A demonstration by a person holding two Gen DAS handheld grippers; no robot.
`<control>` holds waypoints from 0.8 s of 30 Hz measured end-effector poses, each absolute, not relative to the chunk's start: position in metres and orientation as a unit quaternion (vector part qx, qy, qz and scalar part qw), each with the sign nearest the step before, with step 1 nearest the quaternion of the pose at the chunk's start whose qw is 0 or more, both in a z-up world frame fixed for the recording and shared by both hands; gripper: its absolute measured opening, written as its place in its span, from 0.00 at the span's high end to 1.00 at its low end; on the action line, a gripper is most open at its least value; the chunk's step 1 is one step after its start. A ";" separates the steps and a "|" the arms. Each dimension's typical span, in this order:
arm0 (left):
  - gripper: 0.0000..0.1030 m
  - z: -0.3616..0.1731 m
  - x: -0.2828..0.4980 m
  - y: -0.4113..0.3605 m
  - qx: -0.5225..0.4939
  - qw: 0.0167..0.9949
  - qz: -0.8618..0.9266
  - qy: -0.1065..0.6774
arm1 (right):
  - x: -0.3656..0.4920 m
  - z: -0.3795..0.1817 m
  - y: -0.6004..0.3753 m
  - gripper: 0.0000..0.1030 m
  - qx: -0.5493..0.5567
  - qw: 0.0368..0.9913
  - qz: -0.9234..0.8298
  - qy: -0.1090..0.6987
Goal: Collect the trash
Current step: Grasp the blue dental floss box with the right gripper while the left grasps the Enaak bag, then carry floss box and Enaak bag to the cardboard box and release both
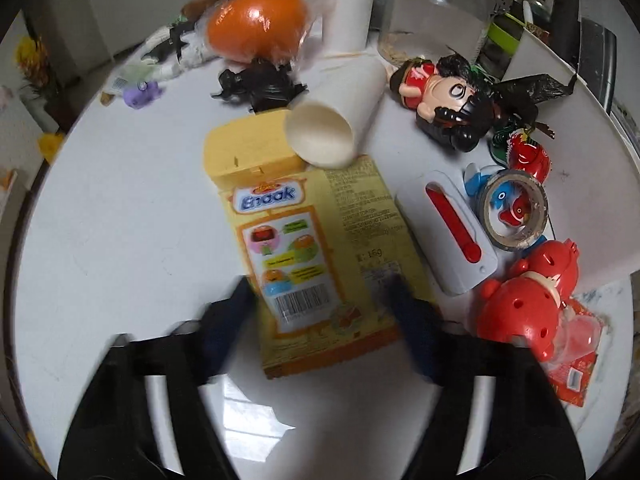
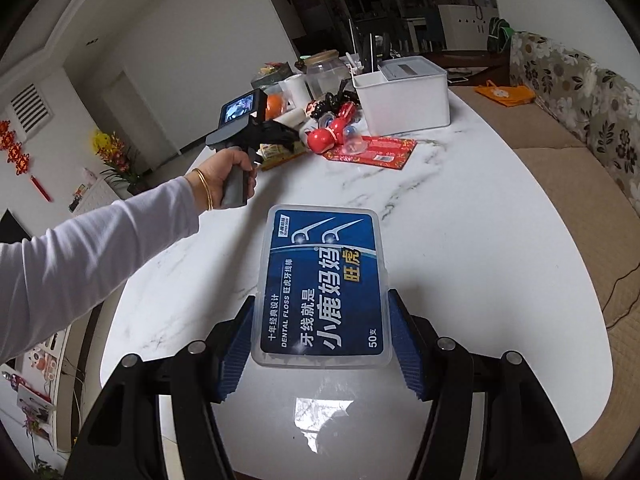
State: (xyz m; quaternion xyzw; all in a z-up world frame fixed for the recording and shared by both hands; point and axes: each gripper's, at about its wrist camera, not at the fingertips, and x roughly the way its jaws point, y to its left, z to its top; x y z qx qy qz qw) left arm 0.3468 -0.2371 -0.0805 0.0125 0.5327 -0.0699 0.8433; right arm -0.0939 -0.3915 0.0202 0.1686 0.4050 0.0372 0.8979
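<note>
On the white marbled table [image 2: 460, 208], clutter crowded the far edge while the near half lay mostly bare. Beyond it stood a floral sofa [image 2: 580, 92] on the right and a dark shelf wall at the back; yellow flowers [image 2: 112, 148] stood off the left edge.

At the far edge a white bin [image 2: 404, 92] held upright utensils, and a glass jar [image 1: 436, 12] beside it had a thin layer of something pale at its bottom. A paper cup [image 1: 332, 128] lay tipped over, its mouth empty, resting on the yellow box [image 1: 312, 240].

That flattened box lay among toys, a tape roll [image 1: 516, 208] and a white cutter [image 1: 448, 232]. The left gripper [image 1: 320, 296] straddled its near end, blurred; whether the pads pressed it I could not tell.

The right gripper [image 2: 320, 320] clamped a clear floss box [image 2: 324, 284] above the table's near edge. A hand [image 2: 228, 172] in a white sleeve held the left tool.
</note>
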 end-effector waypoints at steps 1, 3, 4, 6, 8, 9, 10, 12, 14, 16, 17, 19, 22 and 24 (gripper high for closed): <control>0.56 -0.080 0.347 -0.233 0.000 0.842 -0.076 0.534 | -0.093 0.021 -0.391 0.40 0.169 0.899 0.037 0.403; 0.63 -0.078 0.345 -0.218 -0.035 0.838 -0.091 0.537 | -0.091 0.023 -0.388 0.40 0.171 0.899 0.041 0.400; 0.64 -0.077 0.343 -0.212 -0.039 0.837 -0.093 0.537 | -0.091 0.023 -0.386 0.40 0.171 0.900 0.042 0.400; 0.66 -0.073 0.334 -0.200 -0.043 0.839 -0.104 0.533 | -0.088 0.024 -0.382 0.40 0.169 0.900 0.046 0.400; 0.66 -0.066 0.321 -0.189 -0.052 0.838 -0.122 0.529 | -0.086 0.026 -0.374 0.40 0.163 0.901 0.053 0.399; 0.66 -0.061 0.308 -0.181 -0.048 0.840 -0.133 0.524 | -0.085 0.028 -0.368 0.40 0.158 0.902 0.059 0.398; 0.66 -0.055 0.295 -0.174 -0.046 0.842 -0.141 0.519 | -0.083 0.029 -0.364 0.40 0.155 0.902 0.062 0.398; 0.67 -0.043 0.261 -0.152 -0.048 0.844 -0.156 0.511 | -0.080 0.031 -0.353 0.40 0.151 0.902 0.070 0.399; 0.67 -0.030 0.219 -0.126 -0.045 0.846 -0.173 0.502 | -0.078 0.033 -0.343 0.40 0.148 0.901 0.079 0.401; 0.67 -0.021 0.184 -0.103 -0.032 0.848 -0.180 0.498 | -0.076 0.036 -0.328 0.40 0.138 0.900 0.088 0.404; 0.67 -0.016 0.164 -0.091 -0.026 0.847 -0.185 0.497 | -0.077 0.037 -0.320 0.40 0.131 0.899 0.096 0.406; 0.67 -0.003 0.103 -0.064 -0.011 0.841 -0.209 0.499 | -0.079 0.040 -0.304 0.40 0.122 0.896 0.111 0.411; 0.67 0.012 0.032 -0.035 0.007 0.829 -0.231 0.510 | -0.089 0.042 -0.277 0.40 0.100 0.886 0.143 0.430; 0.67 0.018 -0.018 -0.022 0.034 0.818 -0.244 0.520 | -0.100 0.041 -0.255 0.40 0.078 0.874 0.172 0.448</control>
